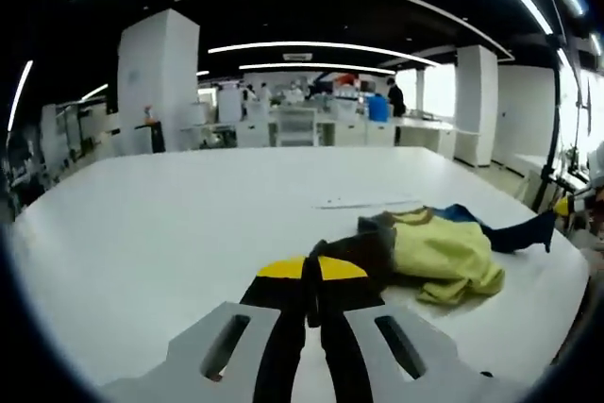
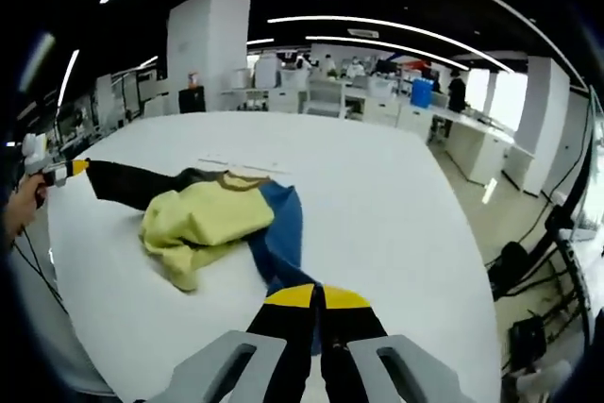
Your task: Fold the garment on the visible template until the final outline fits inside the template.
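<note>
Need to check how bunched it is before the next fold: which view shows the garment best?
The right gripper view: the garment lies spread across the table, its yellow, blue and dark parts all showing. In the left gripper view the garment sits low, foreshortened, partly behind the left gripper.

left gripper [image 1: 312, 282] fingers pressed together, nipping dark cloth, right gripper [image 2: 317, 301] fingers likewise closed on blue cloth, person's hand [image 2: 21, 203] at right view's left edge
</note>
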Demonstrator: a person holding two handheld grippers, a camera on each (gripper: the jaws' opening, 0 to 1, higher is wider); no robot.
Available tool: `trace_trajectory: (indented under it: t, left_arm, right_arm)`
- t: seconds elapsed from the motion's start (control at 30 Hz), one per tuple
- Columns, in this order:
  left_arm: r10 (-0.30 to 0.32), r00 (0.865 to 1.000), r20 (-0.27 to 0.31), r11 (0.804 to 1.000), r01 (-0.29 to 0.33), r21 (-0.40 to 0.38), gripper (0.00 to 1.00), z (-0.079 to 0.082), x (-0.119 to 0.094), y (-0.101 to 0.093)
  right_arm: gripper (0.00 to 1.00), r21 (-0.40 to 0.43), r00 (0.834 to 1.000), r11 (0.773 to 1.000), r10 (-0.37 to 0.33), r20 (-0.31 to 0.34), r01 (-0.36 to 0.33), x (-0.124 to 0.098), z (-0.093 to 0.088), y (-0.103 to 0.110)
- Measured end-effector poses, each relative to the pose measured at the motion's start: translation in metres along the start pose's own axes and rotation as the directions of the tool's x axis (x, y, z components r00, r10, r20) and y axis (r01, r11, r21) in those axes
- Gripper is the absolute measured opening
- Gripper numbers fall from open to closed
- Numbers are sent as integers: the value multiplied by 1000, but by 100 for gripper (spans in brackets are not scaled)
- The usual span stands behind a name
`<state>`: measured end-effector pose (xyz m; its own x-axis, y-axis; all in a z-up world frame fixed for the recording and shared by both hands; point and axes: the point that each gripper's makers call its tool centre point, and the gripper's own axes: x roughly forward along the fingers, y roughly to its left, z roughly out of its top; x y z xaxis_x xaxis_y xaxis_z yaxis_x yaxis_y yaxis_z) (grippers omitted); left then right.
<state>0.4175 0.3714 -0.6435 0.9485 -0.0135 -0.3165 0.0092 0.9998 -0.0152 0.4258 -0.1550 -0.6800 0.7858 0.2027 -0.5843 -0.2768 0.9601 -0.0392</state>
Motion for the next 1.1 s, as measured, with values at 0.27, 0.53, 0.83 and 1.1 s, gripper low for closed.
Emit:
trace_trajectory:
  t: [0.27, 0.53, 0.83, 1.1]
  left_arm:
    - [136, 991, 0, 987, -135, -82, 0, -3, 4, 57]
    - [189, 979, -79, 978, -195, -77, 0, -28, 20, 86]
    - [185, 965, -188, 982, -189, -6, 0, -63, 41, 108]
    - [186, 947, -263, 982, -185, 30, 0, -79, 51, 126]
  right_arm:
    - [0, 41, 998, 998, -43, -46, 45, 10, -7, -36]
    - [0, 157, 992, 983, -74, -101, 90, 22, -17, -66]
    - [0, 122, 976, 983, -112, -184, 136, 47, -32, -99]
    - [0, 43, 952, 985, -152, -265, 169, 64, -46, -121]
